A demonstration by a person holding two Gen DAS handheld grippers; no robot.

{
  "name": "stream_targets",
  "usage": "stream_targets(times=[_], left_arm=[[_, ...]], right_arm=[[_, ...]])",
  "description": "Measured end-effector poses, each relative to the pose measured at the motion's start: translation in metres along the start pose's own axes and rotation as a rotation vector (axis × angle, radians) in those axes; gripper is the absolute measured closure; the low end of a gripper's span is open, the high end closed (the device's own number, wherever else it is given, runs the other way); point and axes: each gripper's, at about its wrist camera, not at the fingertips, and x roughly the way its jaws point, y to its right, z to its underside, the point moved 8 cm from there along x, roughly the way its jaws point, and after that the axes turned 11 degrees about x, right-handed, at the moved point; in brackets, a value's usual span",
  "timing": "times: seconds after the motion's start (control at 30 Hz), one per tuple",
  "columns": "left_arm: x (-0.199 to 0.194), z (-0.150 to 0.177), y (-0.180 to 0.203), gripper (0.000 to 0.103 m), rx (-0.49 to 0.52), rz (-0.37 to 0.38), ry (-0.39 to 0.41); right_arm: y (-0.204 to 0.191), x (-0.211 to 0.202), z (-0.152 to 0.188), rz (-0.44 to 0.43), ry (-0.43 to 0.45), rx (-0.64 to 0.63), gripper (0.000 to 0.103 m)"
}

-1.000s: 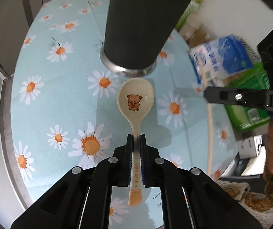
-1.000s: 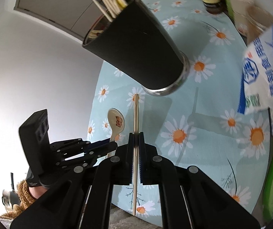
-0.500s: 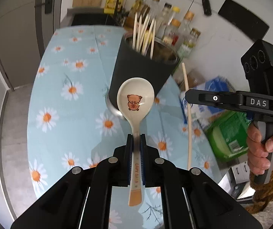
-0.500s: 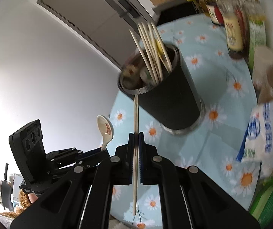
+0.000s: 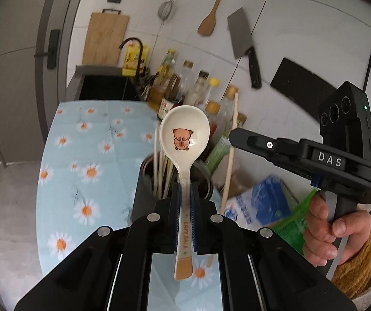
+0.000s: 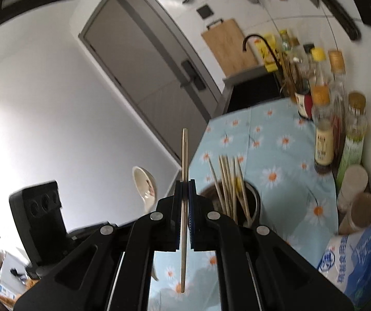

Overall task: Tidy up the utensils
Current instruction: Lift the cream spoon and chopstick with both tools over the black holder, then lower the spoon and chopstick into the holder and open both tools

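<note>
The left gripper [image 5: 185, 194] is clamped on the handle of a cream ceramic spoon [image 5: 184, 140]. The spoon is held above the table, bowl away from the camera, with a small bear print showing in the bowl. The orange-tipped end of the handle sticks out behind the pads.

The right gripper [image 6: 184, 189] is clenched on a single wooden chopstick [image 6: 184, 155], gripped near mid-length; the stick is seen nearly vertical in the right wrist view, with ends clear on both sides of the pads. In the left wrist view the same chopstick [image 5: 230, 153] is seen crossing the tip of the right gripper [image 5: 233, 136], which is held by a hand [image 5: 333, 230] at the lower right.

A black utensil holder [image 6: 254, 202] stands on the daisy-print tablecloth [image 6: 276, 150]. Several chopsticks [image 6: 226, 178] are already standing in it, leaning against one another. In the left wrist view the holder [image 5: 140, 194] lies directly behind and below the spoon, partly hidden by the left gripper.

A row of bottles [image 6: 325, 119] is noted along the wall side of the table, and a blue-and-white bag [image 6: 361, 256] near the right edge. A cutting board [image 5: 106, 39], a cleaver [image 5: 243, 44] and a wooden spatula [image 5: 210, 13] are on the tiled wall. Some motion blur is present in the right wrist view.
</note>
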Motion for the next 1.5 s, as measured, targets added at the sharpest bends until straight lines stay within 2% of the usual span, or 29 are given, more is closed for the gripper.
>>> stream_targets(times=[0.27,0.37,0.47,0.73,0.9,0.93,1.0,1.03,1.43,1.47,1.5], left_arm=[[0.011,-0.045,-0.004,0.097,0.008,0.021,0.157],[0.018,-0.050,-0.007,0.097,-0.004,0.035,0.188],[0.029,-0.049,-0.012,0.097,-0.001,0.006,0.209],[0.056,-0.030,-0.026,0.097,-0.030,-0.013,0.182],[0.060,-0.024,-0.028,0.096,-0.038,-0.037,0.170],[0.060,-0.023,-0.028,0.096,-0.036,-0.045,0.162],[0.061,-0.021,-0.028,0.096,-0.038,-0.051,0.148],[0.061,-0.020,-0.027,0.096,-0.038,-0.048,0.141],[0.042,-0.012,-0.019,0.096,-0.028,-0.076,0.112],[0.039,-0.009,-0.018,0.095,-0.025,-0.079,0.109],[0.037,-0.007,-0.017,0.088,-0.018,-0.090,0.101]], right_arm=[[-0.005,-0.009,-0.050,0.014,0.146,-0.019,0.097],[-0.001,-0.008,-0.062,0.037,0.186,-0.036,0.097],[0.006,0.000,-0.063,0.077,0.205,-0.063,0.097],[0.028,0.022,-0.047,0.113,0.189,-0.072,0.097],[0.032,0.027,-0.040,0.120,0.173,-0.079,0.097],[0.032,0.028,-0.038,0.115,0.166,-0.077,0.095],[0.032,0.028,-0.036,0.116,0.156,-0.075,0.077],[0.032,0.028,-0.035,0.117,0.155,-0.072,0.076],[0.023,0.004,-0.027,0.110,0.160,-0.056,0.075],[0.023,0.002,-0.026,0.110,0.158,-0.055,0.074],[0.022,-0.001,-0.025,0.112,0.153,-0.053,0.068]])
